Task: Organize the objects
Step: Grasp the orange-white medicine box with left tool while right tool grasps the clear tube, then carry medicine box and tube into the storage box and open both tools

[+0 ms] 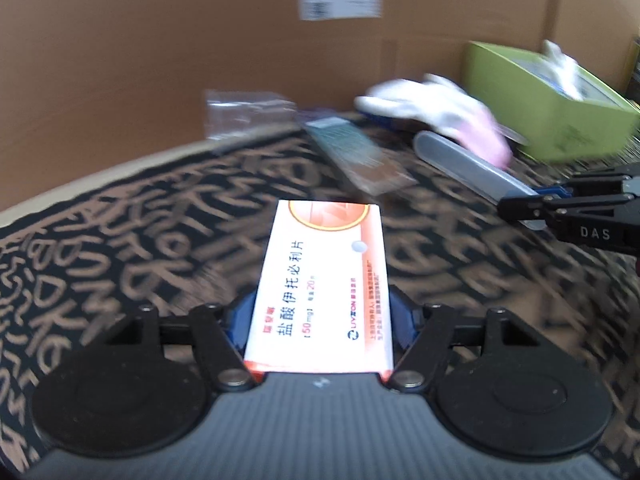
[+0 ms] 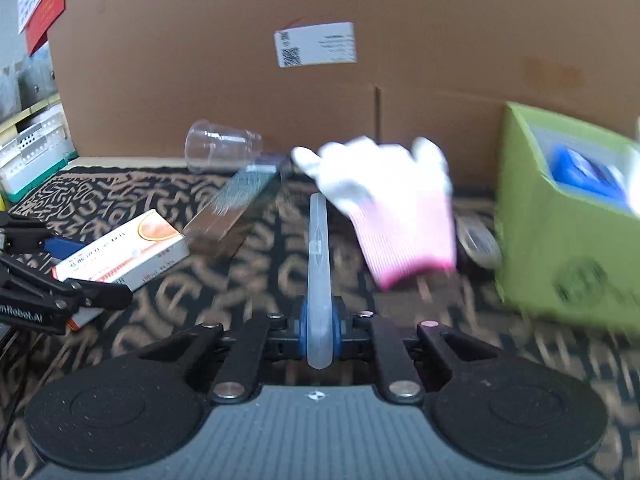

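Note:
My left gripper (image 1: 320, 320) is shut on a white and orange medicine box (image 1: 320, 292), held flat just above the patterned cloth (image 1: 120, 248). The box and left gripper also show in the right wrist view, box (image 2: 120, 256), gripper (image 2: 76, 280). My right gripper (image 2: 319, 332) is shut on a long translucent plastic case (image 2: 318, 264) that points away from me. In the left wrist view the right gripper (image 1: 532, 204) shows at the right edge with the case (image 1: 468, 164).
A green open box (image 2: 560, 240) with blue items stands at the right. A white and pink glove (image 2: 392, 204), a flat clear packet (image 2: 232, 204) and a toppled clear plastic cup (image 2: 222, 152) lie ahead. A cardboard wall (image 2: 320, 80) closes the back.

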